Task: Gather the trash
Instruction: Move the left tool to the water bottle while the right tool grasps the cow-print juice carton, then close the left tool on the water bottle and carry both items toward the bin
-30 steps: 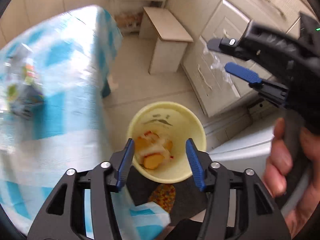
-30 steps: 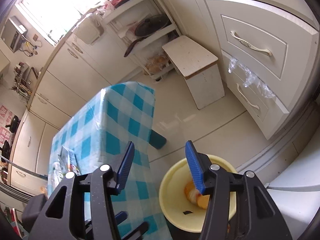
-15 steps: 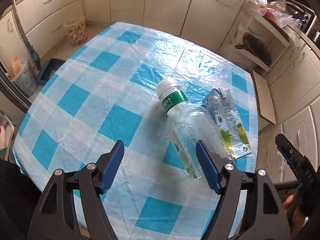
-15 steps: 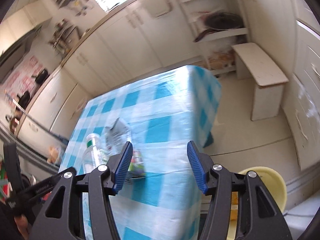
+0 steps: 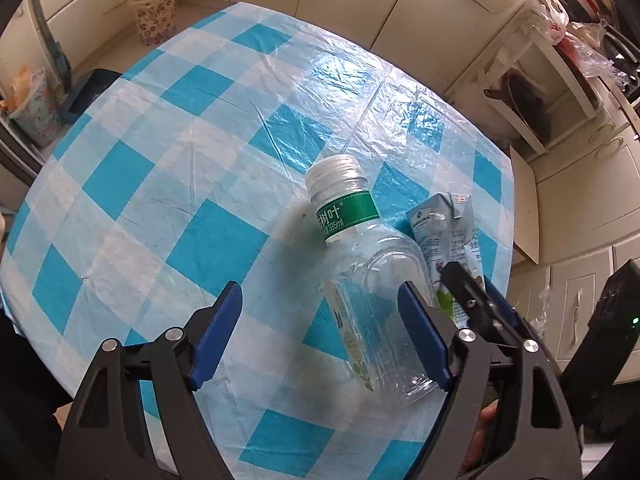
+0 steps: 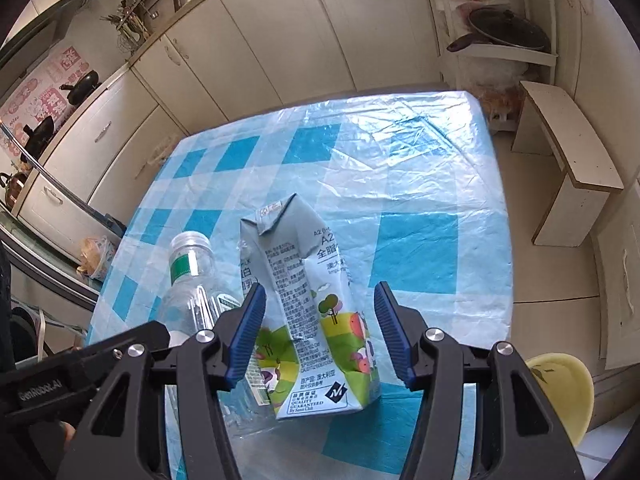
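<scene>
Trash lies on the blue-and-white checked plastic tablecloth (image 5: 208,240) — a clear plastic bottle with a green label (image 5: 372,288) beside a crumpled grey milk carton (image 6: 308,304). Left gripper (image 5: 320,336) gapes empty above the bottle; right gripper (image 6: 320,332) — equally spread — straddles the carton without touching.

- You are working in a home kitchen: cream cabinet doors (image 6: 256,40) with metal handles are lining the walls.
- Pans (image 6: 508,32) are sitting on open white shelving (image 6: 500,56) in the corner.
- A kettle (image 6: 14,188) and a dark pot (image 6: 82,86) are resting on the counter at the left.
- A checked plastic tablecloth (image 5: 208,240) is covering the table, and a small stool (image 6: 568,160) is standing beside it.
</scene>
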The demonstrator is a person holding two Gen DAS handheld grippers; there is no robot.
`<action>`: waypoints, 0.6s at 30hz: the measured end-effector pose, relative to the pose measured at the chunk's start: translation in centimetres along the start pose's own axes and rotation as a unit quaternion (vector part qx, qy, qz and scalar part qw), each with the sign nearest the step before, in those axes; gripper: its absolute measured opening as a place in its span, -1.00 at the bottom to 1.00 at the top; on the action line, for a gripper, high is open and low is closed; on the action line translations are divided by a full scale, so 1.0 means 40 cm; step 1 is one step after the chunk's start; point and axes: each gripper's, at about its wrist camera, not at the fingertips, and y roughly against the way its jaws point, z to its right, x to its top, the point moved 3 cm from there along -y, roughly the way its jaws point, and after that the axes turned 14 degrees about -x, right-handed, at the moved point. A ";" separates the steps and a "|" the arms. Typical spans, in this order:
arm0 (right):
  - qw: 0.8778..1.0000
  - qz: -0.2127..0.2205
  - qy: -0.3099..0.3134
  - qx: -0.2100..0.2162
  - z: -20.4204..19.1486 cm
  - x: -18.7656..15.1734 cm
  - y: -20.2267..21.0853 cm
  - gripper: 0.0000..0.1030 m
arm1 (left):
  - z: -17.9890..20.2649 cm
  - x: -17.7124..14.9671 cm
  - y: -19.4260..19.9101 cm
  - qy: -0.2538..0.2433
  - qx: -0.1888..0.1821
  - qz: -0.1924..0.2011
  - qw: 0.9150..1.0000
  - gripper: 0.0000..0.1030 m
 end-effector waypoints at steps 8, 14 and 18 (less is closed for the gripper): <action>0.997 -0.029 0.071 -0.002 -0.064 -0.032 -0.031 -0.31 | 0.015 0.017 -0.029 -0.016 -0.003 -0.024 1.000 0.56; 1.000 -0.030 0.009 0.003 0.021 -0.012 0.011 -0.34 | 0.041 0.014 -0.043 -0.042 0.001 -0.040 0.998 0.58; 0.999 -0.019 -0.040 -0.006 0.108 -0.007 0.045 -0.34 | 0.068 -0.011 -0.063 -0.063 0.010 -0.053 0.997 0.58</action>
